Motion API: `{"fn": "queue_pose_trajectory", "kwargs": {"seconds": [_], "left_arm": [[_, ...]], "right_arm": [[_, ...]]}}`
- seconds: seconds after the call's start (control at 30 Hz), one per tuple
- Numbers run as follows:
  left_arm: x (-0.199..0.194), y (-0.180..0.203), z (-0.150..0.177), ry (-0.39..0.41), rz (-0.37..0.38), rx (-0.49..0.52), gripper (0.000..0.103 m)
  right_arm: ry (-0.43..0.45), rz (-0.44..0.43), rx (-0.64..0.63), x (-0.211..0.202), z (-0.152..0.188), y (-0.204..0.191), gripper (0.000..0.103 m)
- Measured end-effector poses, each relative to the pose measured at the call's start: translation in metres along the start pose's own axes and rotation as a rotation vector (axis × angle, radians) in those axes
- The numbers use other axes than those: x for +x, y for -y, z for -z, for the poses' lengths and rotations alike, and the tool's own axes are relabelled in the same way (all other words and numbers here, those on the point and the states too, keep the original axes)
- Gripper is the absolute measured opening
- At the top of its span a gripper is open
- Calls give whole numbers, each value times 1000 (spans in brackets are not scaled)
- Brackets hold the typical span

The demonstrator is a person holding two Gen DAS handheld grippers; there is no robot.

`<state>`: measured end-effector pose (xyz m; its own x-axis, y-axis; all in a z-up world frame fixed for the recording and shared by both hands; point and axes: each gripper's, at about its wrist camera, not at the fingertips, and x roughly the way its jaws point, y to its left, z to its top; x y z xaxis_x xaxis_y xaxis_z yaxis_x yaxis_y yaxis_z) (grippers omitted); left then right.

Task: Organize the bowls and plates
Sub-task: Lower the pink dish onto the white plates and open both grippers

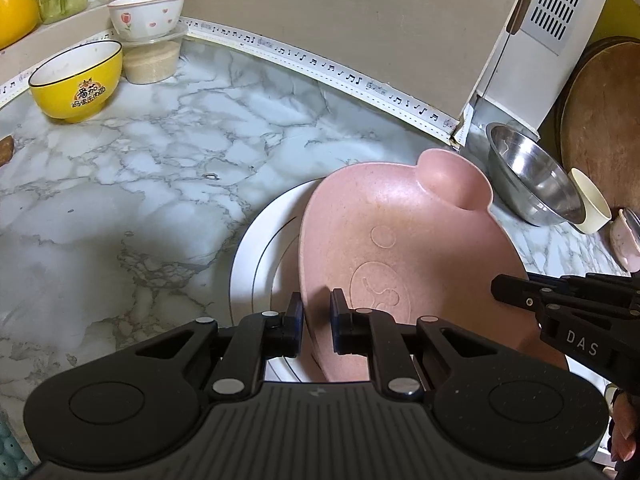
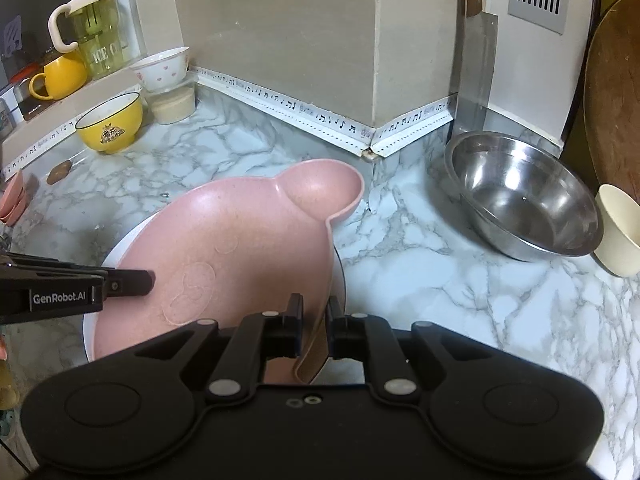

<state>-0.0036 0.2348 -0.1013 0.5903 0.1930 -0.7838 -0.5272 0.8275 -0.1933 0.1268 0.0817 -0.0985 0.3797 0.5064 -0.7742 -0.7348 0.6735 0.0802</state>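
A pink bear-shaped plate (image 1: 400, 220) (image 2: 240, 232) with a round ear compartment rests tilted over a white plate (image 1: 256, 256) (image 2: 120, 246) on the marble counter. My left gripper (image 1: 316, 308) is shut on the pink plate's left rim, which runs between its two pads. On the opposite edge, my right gripper (image 2: 314, 308) is shut on the pink plate's right rim. Each gripper shows in the other's view: the right gripper (image 1: 496, 286) at the right, the left gripper (image 2: 150, 278) at the left, both over the plate.
A yellow bowl (image 1: 76, 80) (image 2: 110, 126) and a white heart-patterned bowl (image 1: 148, 14) on a lidded tub stand at the back left. A steel bowl (image 1: 532, 176) (image 2: 520, 196), a cream cup (image 2: 618, 232) and a wooden board (image 1: 600, 120) are at the right.
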Motion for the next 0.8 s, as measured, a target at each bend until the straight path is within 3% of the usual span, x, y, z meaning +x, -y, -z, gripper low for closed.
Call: {"fn": "queue_pose_trajectory", "kwargs": {"seconds": [0.53, 0.63, 0.7, 0.8], "left_arm": [[-4, 2, 1, -7, 13, 30, 18], [-11, 4, 1, 20, 11, 45, 31], [-18, 5, 2, 44, 16, 54, 51], [-27, 9, 2, 74, 21, 69, 56]], "right_arm": [[-22, 5, 7, -5, -1, 4, 15], [-13, 13, -9, -10, -2, 3, 15], [-1, 16, -16, -15, -2, 4, 16], [17, 20, -14, -23, -3, 5, 17]]}}
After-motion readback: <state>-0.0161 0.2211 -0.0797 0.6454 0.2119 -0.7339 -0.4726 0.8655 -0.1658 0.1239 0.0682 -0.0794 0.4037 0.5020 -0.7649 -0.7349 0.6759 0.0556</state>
